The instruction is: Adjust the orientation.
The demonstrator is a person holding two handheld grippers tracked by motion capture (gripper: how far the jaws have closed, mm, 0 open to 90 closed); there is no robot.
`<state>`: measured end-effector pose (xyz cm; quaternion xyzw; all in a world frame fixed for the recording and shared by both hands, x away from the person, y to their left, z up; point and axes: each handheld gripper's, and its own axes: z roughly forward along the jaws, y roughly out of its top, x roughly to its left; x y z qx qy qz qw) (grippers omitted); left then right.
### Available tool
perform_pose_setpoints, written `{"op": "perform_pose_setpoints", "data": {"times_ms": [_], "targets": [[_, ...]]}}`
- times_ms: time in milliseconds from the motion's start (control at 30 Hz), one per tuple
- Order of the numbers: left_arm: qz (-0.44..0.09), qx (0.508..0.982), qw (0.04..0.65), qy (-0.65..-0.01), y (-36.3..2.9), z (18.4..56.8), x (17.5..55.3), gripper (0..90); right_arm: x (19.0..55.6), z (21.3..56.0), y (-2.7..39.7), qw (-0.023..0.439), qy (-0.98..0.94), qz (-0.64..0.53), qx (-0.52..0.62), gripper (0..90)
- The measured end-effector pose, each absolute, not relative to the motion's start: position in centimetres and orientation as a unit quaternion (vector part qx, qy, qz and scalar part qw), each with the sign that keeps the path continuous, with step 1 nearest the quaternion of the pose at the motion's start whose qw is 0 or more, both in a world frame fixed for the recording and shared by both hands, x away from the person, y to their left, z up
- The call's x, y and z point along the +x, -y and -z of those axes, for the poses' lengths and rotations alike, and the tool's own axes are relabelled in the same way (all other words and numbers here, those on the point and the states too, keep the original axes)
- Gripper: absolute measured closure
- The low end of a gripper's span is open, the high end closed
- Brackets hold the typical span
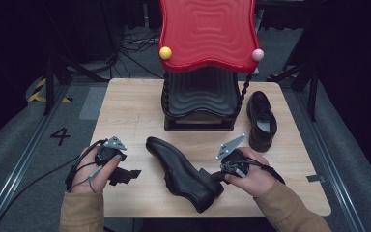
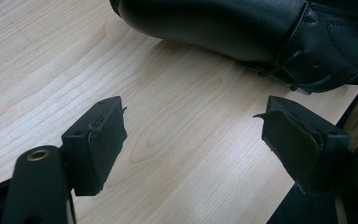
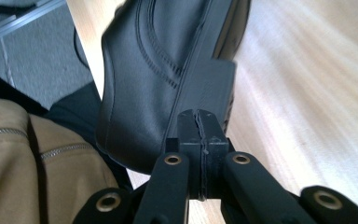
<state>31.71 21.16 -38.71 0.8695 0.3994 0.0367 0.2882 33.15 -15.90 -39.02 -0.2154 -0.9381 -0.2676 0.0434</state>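
a: item one, right gripper. state of the jaws?

b: clenched flat together, nothing between the pads. their tips sit right at the heel block of the near shoe; the right gripper view shows heel and sole edge just ahead of them, though touch cannot be told.

a: item two, left gripper?

b: jaws released, standing wide apart over bare wood, holding nothing. the near shoe's upper lies ahead of them, a little off, across their line.

a: the near shoe, position and axis?

b: on its side near the front edge of the tabletop, between the two grippers. long axis slants: toe toward the middle of the tabletop, heel toward the front edge and the right hand. the right hand is the nearer, at the heel end; the left hand faces the shoe's flank.

a: judgement?

b: any grasp by the right would first need those jaws opened around the heel.

a: further entries?

b: second shoe, upright, by the right edge. red-topped stand at the far edge.
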Motion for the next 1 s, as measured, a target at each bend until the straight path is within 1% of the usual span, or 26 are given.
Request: {"op": "perform_pose_setpoints", "data": {"times_ms": [133, 300, 400, 633, 900, 1000], "targets": [[-0.035, 0.870, 0.289, -0.399, -21.2, 38.7, 31.7, 22.0, 33.3, 39.2, 15.9, 0.026, 0.941, 0.255, -0.220, 90.0], [-0.034, 0.870, 0.290, -0.398, -21.2, 38.7, 31.7, 22.0, 33.9, 39.2, 16.3, 0.025, 0.939, 0.255, -0.230, 90.0], [-0.034, 0.869, 0.290, -0.399, -21.2, 38.7, 31.7, 22.0, 34.2, 39.2, 16.7, 0.016, 0.937, 0.254, -0.238, 90.0], [-0.034, 0.870, 0.290, -0.398, -21.2, 38.8, 31.8, 22.0, 34.8, 39.3, 17.3, -0.010, 0.935, 0.244, -0.258, 90.0], [-0.032, 0.870, 0.289, -0.398, -21.2, 38.8, 31.8, 22.0, 36.0, 40.2, 18.3, -0.021, 0.928, 0.240, -0.285, 90.0], [-0.032, 0.869, 0.290, -0.399, -21.2, 38.8, 31.8, 22.0, 36.8, 41.2, 18.6, -0.023, 0.927, 0.226, -0.298, 89.9]]}}
